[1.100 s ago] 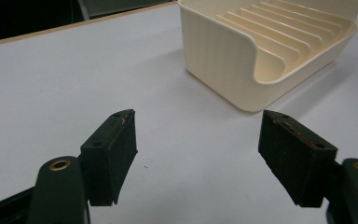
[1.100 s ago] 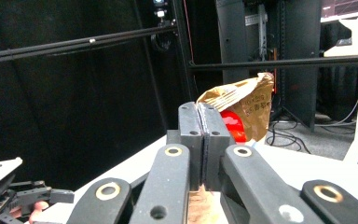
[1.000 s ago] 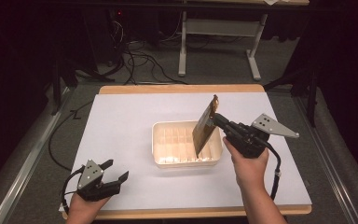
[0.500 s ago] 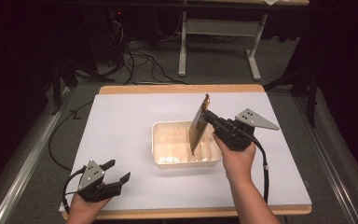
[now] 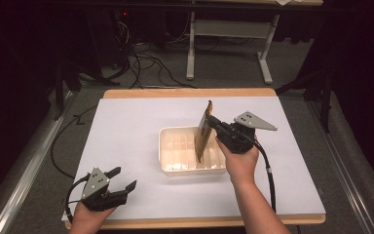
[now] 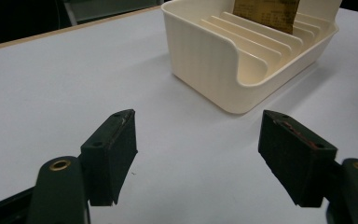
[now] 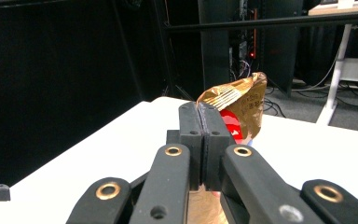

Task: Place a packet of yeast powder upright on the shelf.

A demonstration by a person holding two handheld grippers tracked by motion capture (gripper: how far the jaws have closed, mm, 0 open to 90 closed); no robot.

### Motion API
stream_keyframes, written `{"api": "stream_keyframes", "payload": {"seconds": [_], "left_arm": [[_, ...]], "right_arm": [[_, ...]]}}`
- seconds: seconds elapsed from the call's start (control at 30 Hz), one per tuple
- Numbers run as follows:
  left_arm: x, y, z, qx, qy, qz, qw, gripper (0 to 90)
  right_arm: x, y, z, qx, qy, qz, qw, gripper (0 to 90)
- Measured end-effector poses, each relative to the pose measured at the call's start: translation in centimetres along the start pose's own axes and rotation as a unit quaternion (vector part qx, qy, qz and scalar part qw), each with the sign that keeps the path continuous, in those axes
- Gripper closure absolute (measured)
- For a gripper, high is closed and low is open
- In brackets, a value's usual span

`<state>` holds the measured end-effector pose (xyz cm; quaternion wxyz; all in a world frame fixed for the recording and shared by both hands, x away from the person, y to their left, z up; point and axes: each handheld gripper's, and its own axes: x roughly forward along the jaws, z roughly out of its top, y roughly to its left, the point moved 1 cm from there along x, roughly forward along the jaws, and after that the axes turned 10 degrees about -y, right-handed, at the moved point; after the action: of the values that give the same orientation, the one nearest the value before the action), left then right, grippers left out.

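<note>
Right gripper (image 5: 214, 123) clamped on gold packet (image 5: 203, 134), its lower end inside cream slotted tray (image 5: 168, 146). Left gripper (image 5: 124, 179) jaws apart, empty, resting near the table (image 5: 126, 122) front edge.

Packet (image 7: 242, 100): glossy, crinkled gold foil. Rack (image 6: 223, 65): smooth cream plastic. Table (image 5: 126, 131): matt white top, wood edge.

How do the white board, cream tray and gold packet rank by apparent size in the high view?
1. white board
2. cream tray
3. gold packet, seen nearly edge-on and held tilted, so its true size is unsure.
</note>
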<state>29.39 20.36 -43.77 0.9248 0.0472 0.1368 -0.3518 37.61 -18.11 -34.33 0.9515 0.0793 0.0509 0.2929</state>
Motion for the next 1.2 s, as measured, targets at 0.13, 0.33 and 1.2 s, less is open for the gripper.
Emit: {"api": "stream_keyframes", "payload": {"seconds": [0.13, 0.33, 1.2], "left_arm": [[0.0, 0.0, 0.0, 0.0, 0.0, -0.001, 1.0, 28.2], [0.0, 0.0, 0.0, 0.0, 0.001, -0.001, 1.0, 28.2], [0.1, 0.0, -0.1, 0.004, 0.005, -0.002, 1.0, 28.2]], "right_arm": [[0.3, 0.0, -0.6, -0.001, 0.006, -0.001, 1.0, 90.0], [0.6, 0.1, -1.4, -0.002, 0.012, -0.003, 0.9999, 90.0], [0.4, 0.5, -3.4, -0.014, 0.026, 0.001, 0.9996, 88.9]]}}
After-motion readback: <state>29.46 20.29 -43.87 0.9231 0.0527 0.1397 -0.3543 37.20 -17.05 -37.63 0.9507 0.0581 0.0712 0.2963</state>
